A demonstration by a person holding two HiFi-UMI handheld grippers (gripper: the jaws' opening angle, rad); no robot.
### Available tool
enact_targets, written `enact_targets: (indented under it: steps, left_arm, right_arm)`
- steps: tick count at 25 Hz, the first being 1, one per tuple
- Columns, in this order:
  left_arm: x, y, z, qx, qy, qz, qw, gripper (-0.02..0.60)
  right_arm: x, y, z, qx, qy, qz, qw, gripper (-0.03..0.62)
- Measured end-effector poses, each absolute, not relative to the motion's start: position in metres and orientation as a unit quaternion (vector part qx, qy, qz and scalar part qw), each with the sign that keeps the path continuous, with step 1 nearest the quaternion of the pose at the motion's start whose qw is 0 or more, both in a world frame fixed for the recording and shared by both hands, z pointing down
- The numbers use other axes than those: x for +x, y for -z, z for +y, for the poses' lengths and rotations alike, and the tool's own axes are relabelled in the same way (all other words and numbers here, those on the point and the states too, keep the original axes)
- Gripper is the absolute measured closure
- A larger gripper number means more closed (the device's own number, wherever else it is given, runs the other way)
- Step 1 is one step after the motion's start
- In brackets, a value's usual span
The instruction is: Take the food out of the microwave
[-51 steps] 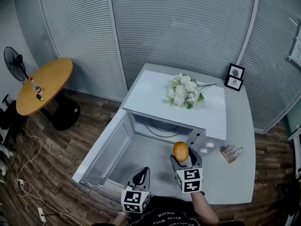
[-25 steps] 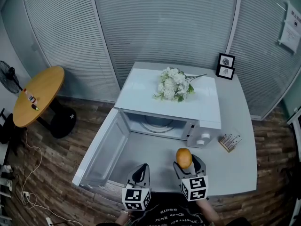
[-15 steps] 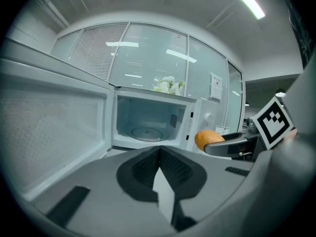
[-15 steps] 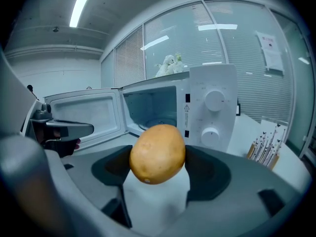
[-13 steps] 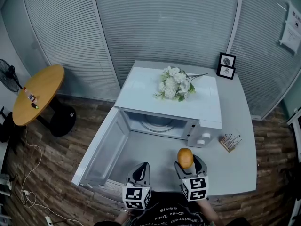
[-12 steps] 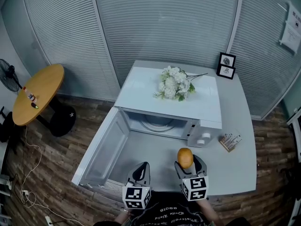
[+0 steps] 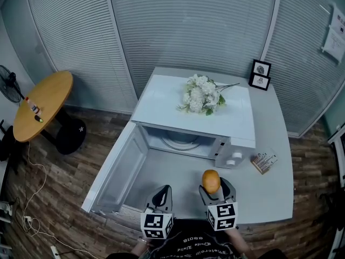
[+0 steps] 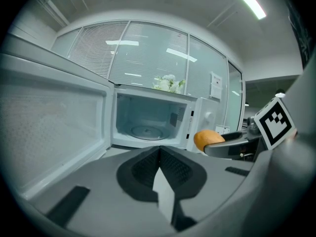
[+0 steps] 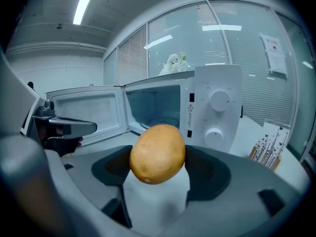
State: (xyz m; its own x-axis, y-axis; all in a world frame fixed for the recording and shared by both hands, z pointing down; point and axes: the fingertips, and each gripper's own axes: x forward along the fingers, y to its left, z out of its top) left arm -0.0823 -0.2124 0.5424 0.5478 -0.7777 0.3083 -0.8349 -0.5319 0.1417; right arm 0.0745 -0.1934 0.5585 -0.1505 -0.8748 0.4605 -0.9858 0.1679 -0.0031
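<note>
The right hand-held gripper point(image 7: 214, 190) clamps the potato point(image 9: 157, 153) above the worktop point(image 7: 272, 196), clear of the open microwave point(image 7: 194, 124), likely for setting down; the left hand-held gripper point(image 8: 159, 164) hangs closed and empty.

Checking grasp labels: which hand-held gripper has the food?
The right hand-held gripper: its jaws clamp the potato. The left hand-held gripper is shut on nothing.

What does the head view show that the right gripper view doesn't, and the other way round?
Only the head view: the round wooden table, the fan and two picture frames. Only the right gripper view: the ceiling light and the warning label on the microwave. Both: the open microwave, the flowers on it, and the food clamped in the right gripper.
</note>
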Motion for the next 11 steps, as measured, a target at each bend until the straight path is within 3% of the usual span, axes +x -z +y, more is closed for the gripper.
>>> enact_targets:
  steps: [11]
  left_arm:
    - [-0.0825,-0.5447,-0.2127,0.869,-0.103,-0.463,0.141,0.574]
  right_arm:
    - [0.0735,-0.5596,-0.193,0.627,-0.152,-0.742,0.182,0.256]
